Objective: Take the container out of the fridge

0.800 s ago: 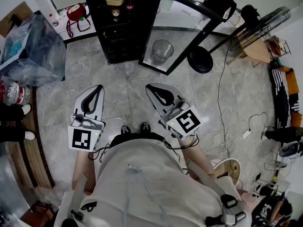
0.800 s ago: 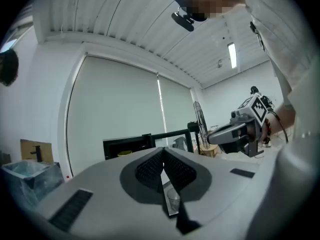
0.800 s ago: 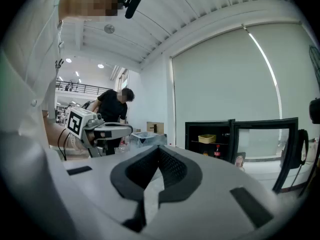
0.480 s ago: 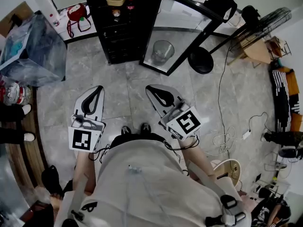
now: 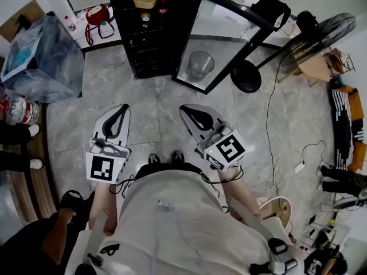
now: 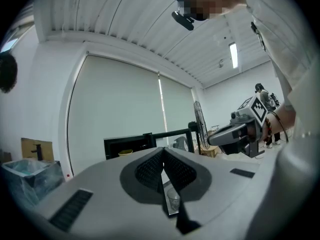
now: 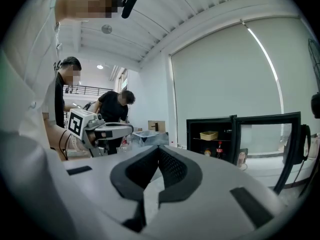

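A black fridge (image 5: 155, 30) stands at the top of the head view, its glass door (image 5: 229, 44) swung open to the right. A yellow container (image 5: 145, 1) sits on its top shelf, with a red-capped bottle (image 5: 163, 6) beside it. My left gripper (image 5: 120, 109) and right gripper (image 5: 189, 109) hover side by side over the floor, well short of the fridge, both shut and holding nothing. In the right gripper view the container (image 7: 208, 135) shows in the open fridge beyond my shut gripper (image 7: 159, 151). The left gripper view shows my shut gripper (image 6: 162, 156) and the fridge (image 6: 125, 146) far off.
A clear waste bin (image 5: 198, 63) stands behind the open door. A round black base (image 5: 246, 76) and a fan (image 5: 321, 36) are at the right, with cables (image 5: 272, 165) on the floor. A plastic-covered box (image 5: 40, 59) sits left. Another person (image 5: 34, 245) is at the lower left.
Both grippers stay in about the same place. The view has shifted slightly down. A second person has come into the lower left corner.
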Available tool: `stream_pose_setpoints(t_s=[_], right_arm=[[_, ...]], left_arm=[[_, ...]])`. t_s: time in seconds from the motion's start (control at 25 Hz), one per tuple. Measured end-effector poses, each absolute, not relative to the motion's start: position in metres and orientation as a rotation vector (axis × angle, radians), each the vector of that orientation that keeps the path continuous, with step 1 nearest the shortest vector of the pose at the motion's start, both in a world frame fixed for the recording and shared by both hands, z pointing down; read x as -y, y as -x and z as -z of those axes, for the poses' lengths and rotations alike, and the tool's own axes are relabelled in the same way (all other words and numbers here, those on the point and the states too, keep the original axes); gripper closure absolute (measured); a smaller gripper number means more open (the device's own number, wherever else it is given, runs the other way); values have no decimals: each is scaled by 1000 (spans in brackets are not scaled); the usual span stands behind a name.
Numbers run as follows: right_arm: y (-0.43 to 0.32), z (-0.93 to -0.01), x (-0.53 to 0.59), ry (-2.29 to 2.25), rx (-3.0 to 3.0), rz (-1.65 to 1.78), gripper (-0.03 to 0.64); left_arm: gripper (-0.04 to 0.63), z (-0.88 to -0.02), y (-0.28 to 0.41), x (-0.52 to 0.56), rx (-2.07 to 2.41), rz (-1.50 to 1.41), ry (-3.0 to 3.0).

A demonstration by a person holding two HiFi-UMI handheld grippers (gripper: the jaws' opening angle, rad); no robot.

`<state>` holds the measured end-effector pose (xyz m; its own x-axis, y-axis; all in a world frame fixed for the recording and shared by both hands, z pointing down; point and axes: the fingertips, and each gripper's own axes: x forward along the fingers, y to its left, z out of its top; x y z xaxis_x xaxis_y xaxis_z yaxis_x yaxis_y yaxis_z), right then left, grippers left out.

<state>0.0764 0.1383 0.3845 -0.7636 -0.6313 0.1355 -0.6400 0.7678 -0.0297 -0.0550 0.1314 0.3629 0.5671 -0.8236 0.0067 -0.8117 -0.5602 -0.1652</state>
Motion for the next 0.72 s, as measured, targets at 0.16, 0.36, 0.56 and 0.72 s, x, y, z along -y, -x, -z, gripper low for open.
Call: stream_pose_setpoints(t_s=[0.16,0.36,0.56,0.72], right_arm=[[-80,-385,-137,-1034,2831,-127,601],[-74,-387,-133,-1025,2827,-138,601],[-70,-388,-131,-1013,2823,-122,601],[-64,-388,-128,-1021,2811,-120,601]], left_arm=[[586,-365,50,-132,-1383,137,2672],[586,-366,57,-128,-1405,129,2686],[587,-368,62,-127,-1410,126,2682],[586,-370,68,-127,-1405,119,2692]])
